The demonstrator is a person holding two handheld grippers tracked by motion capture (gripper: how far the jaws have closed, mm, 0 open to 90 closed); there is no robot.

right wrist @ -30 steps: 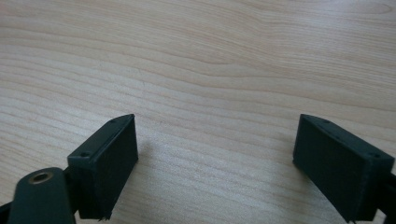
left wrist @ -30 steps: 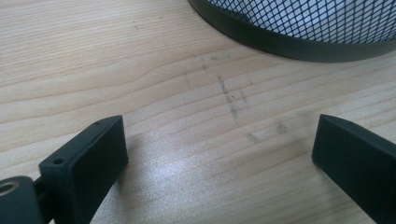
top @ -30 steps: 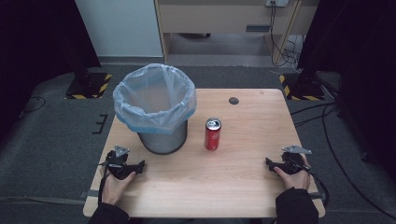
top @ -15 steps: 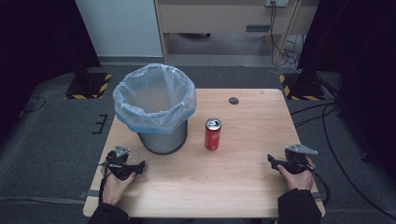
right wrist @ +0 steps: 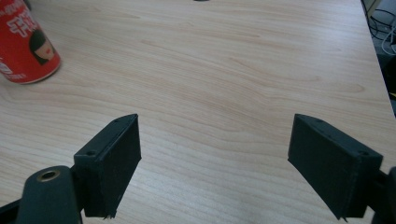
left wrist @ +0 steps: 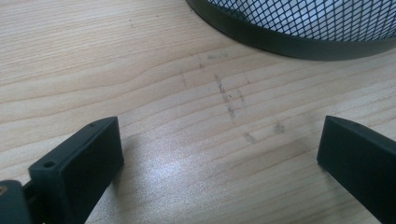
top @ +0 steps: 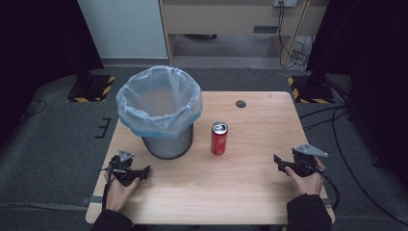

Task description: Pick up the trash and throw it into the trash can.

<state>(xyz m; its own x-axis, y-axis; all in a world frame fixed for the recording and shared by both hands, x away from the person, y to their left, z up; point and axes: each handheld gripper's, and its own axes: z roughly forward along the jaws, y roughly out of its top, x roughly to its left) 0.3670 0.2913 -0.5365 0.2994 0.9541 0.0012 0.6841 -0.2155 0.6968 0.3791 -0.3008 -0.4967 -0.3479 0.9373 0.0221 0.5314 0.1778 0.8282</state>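
Can (top: 219,138) mid-table, tools (top: 139,171) near front edge

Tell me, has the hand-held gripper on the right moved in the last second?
Yes, slightly. The right hand-held gripper has lifted and tilted near the table edge; the red can stands where it was.

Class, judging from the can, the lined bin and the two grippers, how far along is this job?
Nothing looks done: the red can stands upright on the table beside the bin. Nothing in hand: left gripper and right gripper are open and empty. Any grasping and binning would remain.
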